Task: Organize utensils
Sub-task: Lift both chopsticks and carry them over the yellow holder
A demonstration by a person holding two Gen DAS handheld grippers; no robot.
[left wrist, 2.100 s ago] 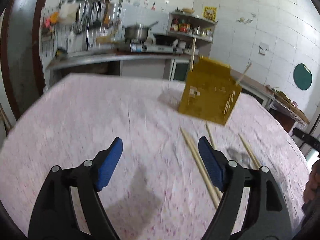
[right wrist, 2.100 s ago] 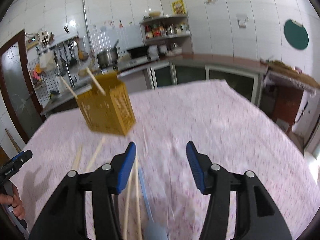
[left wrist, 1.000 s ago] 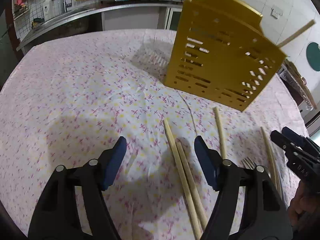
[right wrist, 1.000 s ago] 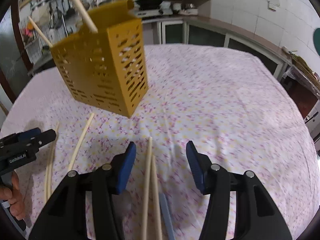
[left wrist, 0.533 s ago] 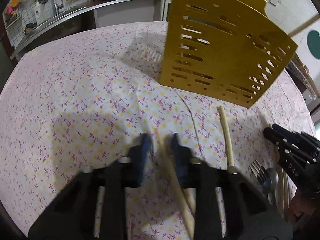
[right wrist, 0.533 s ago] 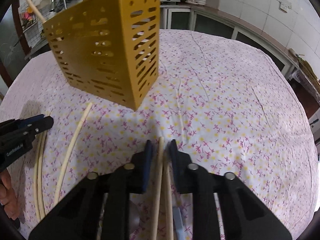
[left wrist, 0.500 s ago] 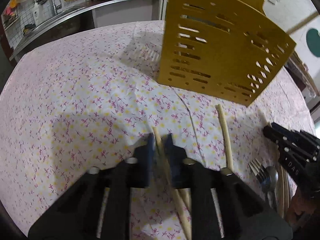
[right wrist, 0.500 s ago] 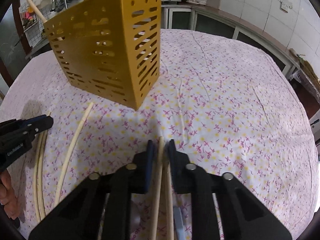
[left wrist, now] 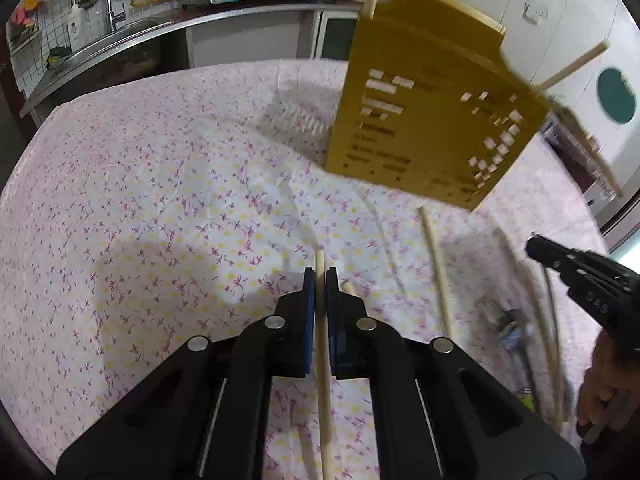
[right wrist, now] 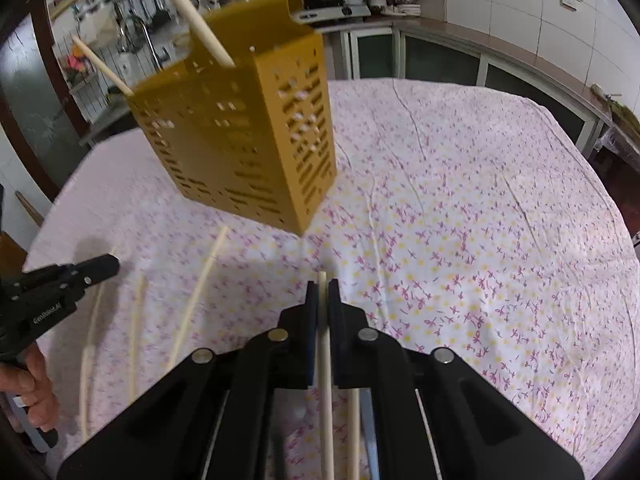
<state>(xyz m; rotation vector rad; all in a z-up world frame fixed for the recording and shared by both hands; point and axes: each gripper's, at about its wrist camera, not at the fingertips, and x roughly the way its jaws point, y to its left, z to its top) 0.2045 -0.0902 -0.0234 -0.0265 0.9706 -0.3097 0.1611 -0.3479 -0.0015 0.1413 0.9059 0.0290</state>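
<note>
Between left gripper [left wrist: 320, 280] pads: chopstick [left wrist: 323, 380] clamped (right gripper [right wrist: 323, 292] likewise).

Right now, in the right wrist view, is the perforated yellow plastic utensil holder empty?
No, two pale wooden chopsticks stick out of the top of the perforated yellow plastic utensil holder.

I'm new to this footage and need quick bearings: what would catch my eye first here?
The tall mustard-yellow perforated utensil holder at the far middle of the floral pink tablecloth, with pale wooden chopsticks already sticking out of it. Nearer, the left tongs and the right tongs have each just closed on one pale wooden chopstick, with more loose chopsticks lying between them.
</note>
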